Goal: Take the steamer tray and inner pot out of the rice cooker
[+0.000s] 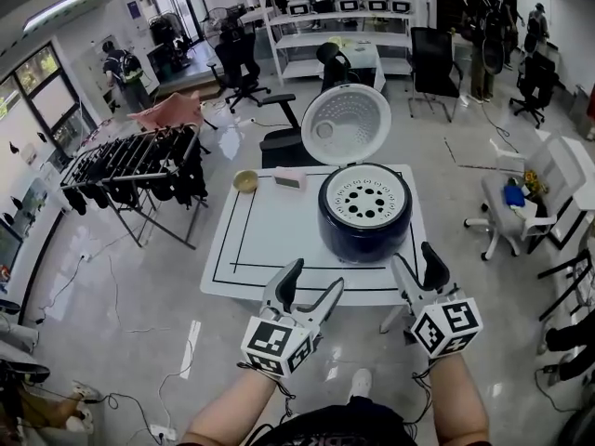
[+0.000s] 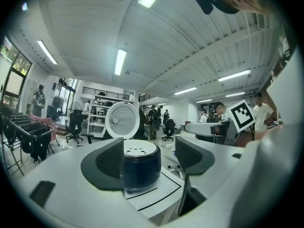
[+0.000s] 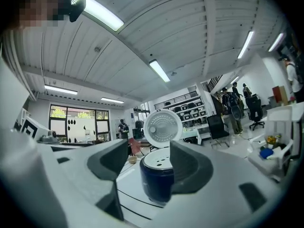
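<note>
A dark blue rice cooker stands on the right part of a white table, its round lid swung up behind it. A white perforated steamer tray sits in the cooker's mouth and hides the inner pot. My left gripper hovers open at the table's near edge, left of the cooker. My right gripper is open just in front of the cooker's right side. The cooker shows between the open jaws in the left gripper view, and the cooker likewise in the right gripper view.
A small yellowish bowl and a pinkish box lie at the table's far edge. A clothes rack stands to the left, office chairs behind, a white chair to the right. People stand at the back.
</note>
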Demonstrator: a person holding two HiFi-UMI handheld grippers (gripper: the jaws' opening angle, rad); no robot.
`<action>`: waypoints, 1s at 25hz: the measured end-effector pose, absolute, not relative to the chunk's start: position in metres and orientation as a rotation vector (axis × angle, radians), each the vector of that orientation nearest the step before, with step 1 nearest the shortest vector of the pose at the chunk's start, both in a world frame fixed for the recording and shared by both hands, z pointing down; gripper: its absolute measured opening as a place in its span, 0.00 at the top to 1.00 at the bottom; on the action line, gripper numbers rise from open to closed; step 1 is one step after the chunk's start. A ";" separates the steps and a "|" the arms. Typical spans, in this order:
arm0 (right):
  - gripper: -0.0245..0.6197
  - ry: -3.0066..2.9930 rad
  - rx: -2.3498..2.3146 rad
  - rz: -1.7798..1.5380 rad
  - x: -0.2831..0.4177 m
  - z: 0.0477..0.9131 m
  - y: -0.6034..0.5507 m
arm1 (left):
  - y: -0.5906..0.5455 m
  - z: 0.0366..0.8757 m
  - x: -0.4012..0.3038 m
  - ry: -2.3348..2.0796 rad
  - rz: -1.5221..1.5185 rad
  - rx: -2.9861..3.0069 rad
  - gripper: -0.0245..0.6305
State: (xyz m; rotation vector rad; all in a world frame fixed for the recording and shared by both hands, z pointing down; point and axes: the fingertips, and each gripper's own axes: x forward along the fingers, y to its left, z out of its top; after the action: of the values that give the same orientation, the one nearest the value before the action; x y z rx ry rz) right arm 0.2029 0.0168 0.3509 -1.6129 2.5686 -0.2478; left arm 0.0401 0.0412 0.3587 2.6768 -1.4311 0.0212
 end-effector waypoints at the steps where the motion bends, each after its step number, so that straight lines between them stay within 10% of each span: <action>1: 0.56 2.577 -1.605 -0.248 0.205 0.352 0.010 | 0.036 0.359 0.043 -1.439 0.024 2.670 0.46; 25: 0.56 2.644 -1.516 -0.361 0.250 0.365 -0.090 | -0.051 0.361 0.083 -1.597 0.040 2.559 0.46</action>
State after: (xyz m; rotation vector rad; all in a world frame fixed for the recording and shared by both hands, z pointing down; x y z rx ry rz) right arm 0.2500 -0.0896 0.3651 -1.5163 2.6440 -0.3615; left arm 0.0833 -0.0508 0.3611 2.5592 -1.5968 0.0403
